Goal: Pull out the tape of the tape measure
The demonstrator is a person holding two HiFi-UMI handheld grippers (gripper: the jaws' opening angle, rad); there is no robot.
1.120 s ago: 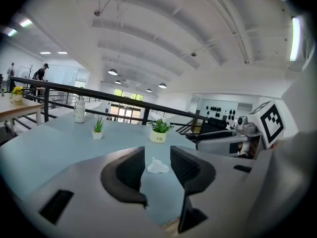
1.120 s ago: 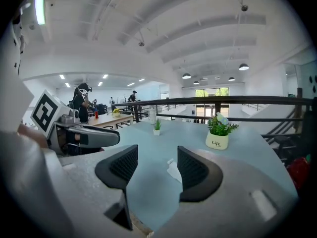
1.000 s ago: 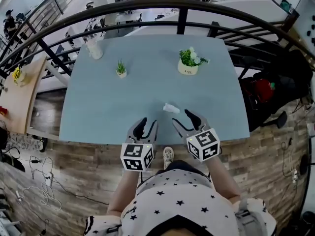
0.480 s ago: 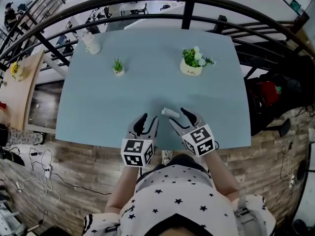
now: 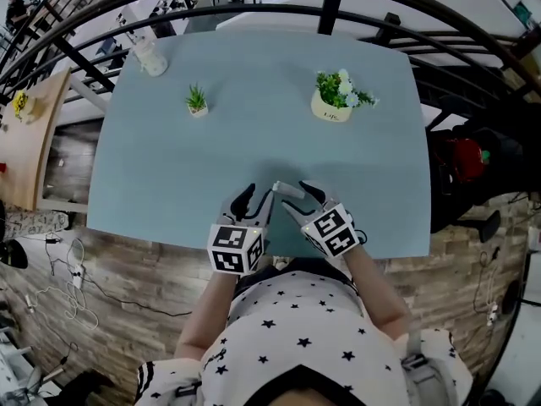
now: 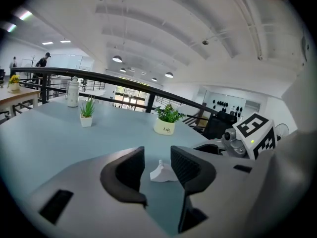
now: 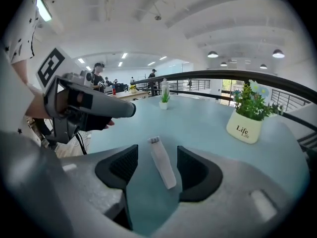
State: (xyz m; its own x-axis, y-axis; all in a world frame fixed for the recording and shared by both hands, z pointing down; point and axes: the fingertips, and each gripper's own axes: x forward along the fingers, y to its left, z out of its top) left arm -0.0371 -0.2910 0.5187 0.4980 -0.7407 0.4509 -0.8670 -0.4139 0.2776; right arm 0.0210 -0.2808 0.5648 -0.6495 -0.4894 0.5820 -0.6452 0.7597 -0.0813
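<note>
A small white tape measure (image 5: pixel 288 190) lies on the light blue table (image 5: pixel 169 167) near its front edge. My right gripper (image 5: pixel 298 198) is open, its jaws standing either side of the tape measure (image 7: pixel 162 163), which runs lengthwise between them without touching. My left gripper (image 5: pixel 256 196) is open just left of it; in the left gripper view the tape measure (image 6: pixel 162 172) shows a little beyond the gap of the left gripper (image 6: pixel 157 155). In that same view the right gripper's marker cube (image 6: pixel 254 131) is at the right.
A white pot with a green plant (image 5: pixel 335 100) stands at the back right, a small plant (image 5: pixel 196 102) at the back left, a white bottle (image 5: pixel 150 58) in the far left corner. A black railing (image 5: pixel 331 7) runs behind the table. Wooden floor lies below the front edge.
Both grippers have moved forward over the table towards the tape measure. The right one now has it between its open jaws; the left has drawn close beside it.
</note>
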